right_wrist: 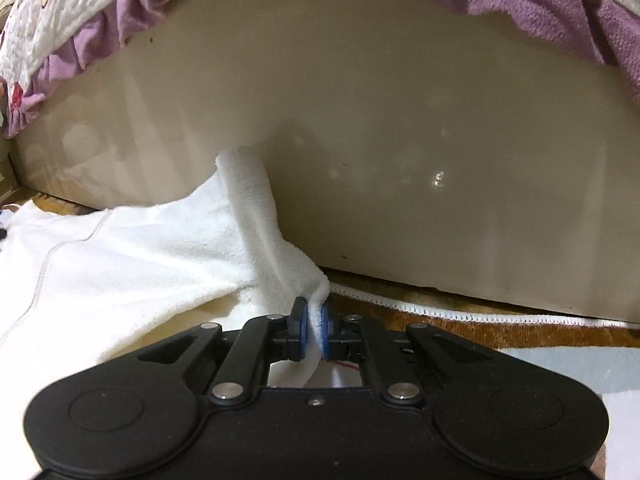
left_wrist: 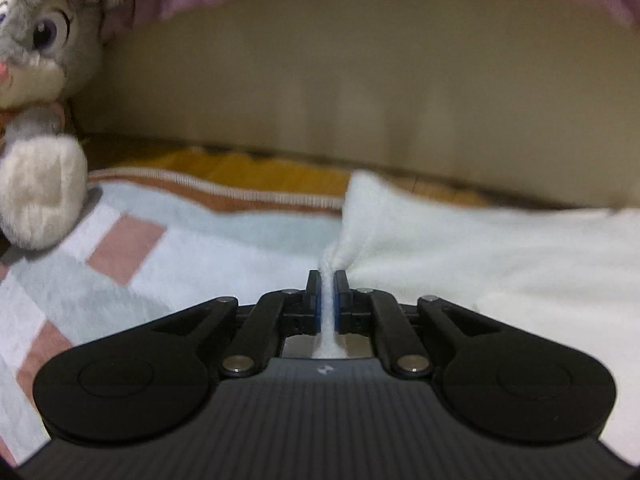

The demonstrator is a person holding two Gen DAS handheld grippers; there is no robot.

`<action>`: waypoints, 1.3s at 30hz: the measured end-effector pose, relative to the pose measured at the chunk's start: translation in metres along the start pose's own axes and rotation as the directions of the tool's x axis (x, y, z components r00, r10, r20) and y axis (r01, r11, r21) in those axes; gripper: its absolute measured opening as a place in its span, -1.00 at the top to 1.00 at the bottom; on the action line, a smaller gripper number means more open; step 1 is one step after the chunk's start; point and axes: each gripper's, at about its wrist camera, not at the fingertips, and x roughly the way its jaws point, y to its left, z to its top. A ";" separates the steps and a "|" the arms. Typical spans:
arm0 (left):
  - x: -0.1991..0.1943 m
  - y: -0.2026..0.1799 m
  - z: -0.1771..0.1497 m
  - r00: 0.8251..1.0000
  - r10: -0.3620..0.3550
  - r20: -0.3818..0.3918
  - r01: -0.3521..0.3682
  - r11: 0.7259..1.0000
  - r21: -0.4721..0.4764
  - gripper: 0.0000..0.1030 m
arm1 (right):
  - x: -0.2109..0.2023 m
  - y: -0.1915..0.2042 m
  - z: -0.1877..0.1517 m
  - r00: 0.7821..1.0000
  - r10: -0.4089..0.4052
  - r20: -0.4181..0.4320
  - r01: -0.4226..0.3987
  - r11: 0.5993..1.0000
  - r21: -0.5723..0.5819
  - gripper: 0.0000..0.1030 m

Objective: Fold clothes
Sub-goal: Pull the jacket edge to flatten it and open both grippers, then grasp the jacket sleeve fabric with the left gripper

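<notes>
Pinching a bunched edge of the white fleece garment [left_wrist: 460, 248], the left gripper [left_wrist: 328, 292] is gripping at lower centre; the right gripper [right_wrist: 316, 330] is clamping another edge, cloth trailing leftward. Grasping looks done; next, both should lift and carry together.

White fleece garment [left_wrist: 480, 248], plush nap, no print visible. Lies spread on a checked rug, at the foot of a beige panel. Left-wrist view: one edge is gathered to a narrow pinched ridge, the cloth fanning out to the right from it; a corner stands up behind. Right-wrist view: garment [right_wrist: 132, 248] spreads left; a thin seam line curves across it. A folded strip rises against the panel, then drops to a second pinched edge.
</notes>
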 end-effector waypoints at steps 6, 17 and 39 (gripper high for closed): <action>-0.021 0.005 0.016 0.994 -0.029 -0.101 0.011 0.986 -0.168 0.22 | 0.005 -0.003 -0.002 1.000 0.001 -0.020 0.001 0.999 0.053 0.32; -0.198 0.015 0.047 0.902 0.100 -0.421 -0.025 0.984 0.179 0.08 | -0.038 -0.018 -0.016 0.984 0.173 -0.046 -0.153 0.947 0.284 -0.18; -0.251 0.213 -0.206 0.959 0.154 -0.238 -0.235 0.901 -0.365 -0.20 | -0.183 0.204 -0.083 0.836 0.535 -0.123 -0.488 0.827 0.280 -0.21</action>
